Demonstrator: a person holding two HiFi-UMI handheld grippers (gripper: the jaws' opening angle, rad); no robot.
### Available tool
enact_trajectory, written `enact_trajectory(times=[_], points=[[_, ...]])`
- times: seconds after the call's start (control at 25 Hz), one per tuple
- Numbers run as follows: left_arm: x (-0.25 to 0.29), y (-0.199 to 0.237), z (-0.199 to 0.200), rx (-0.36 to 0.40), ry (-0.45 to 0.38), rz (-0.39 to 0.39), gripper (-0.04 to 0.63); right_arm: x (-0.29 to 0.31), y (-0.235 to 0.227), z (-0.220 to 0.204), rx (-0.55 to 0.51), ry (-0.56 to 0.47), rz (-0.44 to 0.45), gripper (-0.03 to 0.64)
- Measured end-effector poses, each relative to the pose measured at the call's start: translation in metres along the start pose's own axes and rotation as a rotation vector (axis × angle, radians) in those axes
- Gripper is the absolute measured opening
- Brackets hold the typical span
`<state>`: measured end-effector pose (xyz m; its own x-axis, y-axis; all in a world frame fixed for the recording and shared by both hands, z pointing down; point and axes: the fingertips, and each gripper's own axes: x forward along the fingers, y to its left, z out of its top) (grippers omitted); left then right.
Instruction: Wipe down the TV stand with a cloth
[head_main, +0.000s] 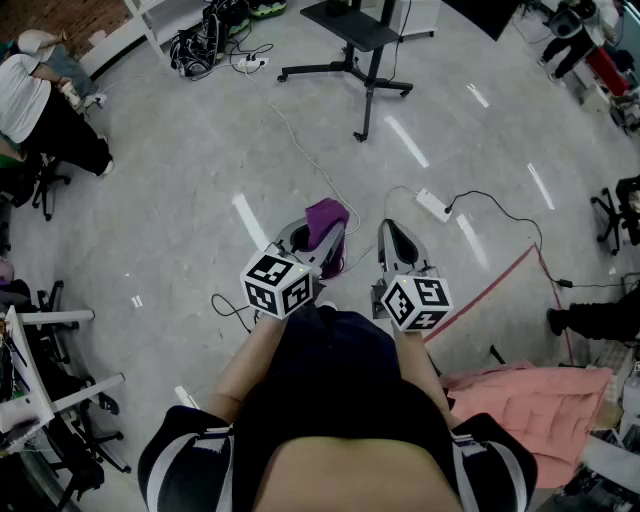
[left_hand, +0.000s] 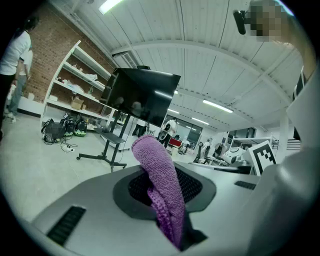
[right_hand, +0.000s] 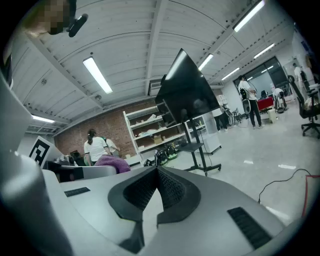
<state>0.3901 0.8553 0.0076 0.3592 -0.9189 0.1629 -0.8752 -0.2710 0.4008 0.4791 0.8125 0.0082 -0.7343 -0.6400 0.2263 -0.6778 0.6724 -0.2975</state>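
A purple cloth (head_main: 327, 219) sticks up from my left gripper (head_main: 316, 238), which is shut on it; in the left gripper view the cloth (left_hand: 161, 190) hangs folded between the closed pads of the left gripper (left_hand: 166, 175). My right gripper (head_main: 397, 238) is beside it, a little to the right, and in its own view the right gripper (right_hand: 159, 176) is shut with nothing in it. The black TV stand (head_main: 363, 62) rests on the floor some way ahead of both grippers. It carries a dark screen (left_hand: 141, 95) over a small shelf (right_hand: 193, 147) and a wheeled base (left_hand: 101, 158).
A white power strip (head_main: 433, 205) and cables (head_main: 300, 150) lie on the grey floor between me and the stand. A pink garment (head_main: 541, 406) lies at lower right. People sit at far left (head_main: 40, 100). Shelving (left_hand: 75, 85) lines the brick wall, with bags and cables (head_main: 212, 40) below it.
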Motion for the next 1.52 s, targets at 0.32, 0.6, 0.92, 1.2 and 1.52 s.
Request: enact_trajectory(times=[0.32, 0.6, 0.92, 1.2, 1.52], points=[[0.002, -0.015, -0.008, -0.013, 0.007, -0.016, 0.083, -0.014, -0.006, -0.008, 0.014, 0.016, -0.015, 0.021], [-0.008, -0.019, -0.019, -0.024, 0.033, 0.016, 0.083, -0.019, -0.006, -0.02, 0.052, 0.033, -0.015, 0.023], [-0.007, -0.002, -0.016, -0.037, 0.038, 0.041, 0.083, -0.005, -0.016, -0.017, 0.082, 0.027, -0.024, 0.023], [0.023, 0.026, -0.002, -0.051, 0.053, 0.016, 0.083, 0.024, -0.034, -0.008, 0.078, 0.031, -0.069, 0.023], [0.086, 0.073, 0.02, -0.067, 0.09, -0.046, 0.083, 0.089, -0.059, 0.002, 0.091, 0.058, -0.109, 0.023]])
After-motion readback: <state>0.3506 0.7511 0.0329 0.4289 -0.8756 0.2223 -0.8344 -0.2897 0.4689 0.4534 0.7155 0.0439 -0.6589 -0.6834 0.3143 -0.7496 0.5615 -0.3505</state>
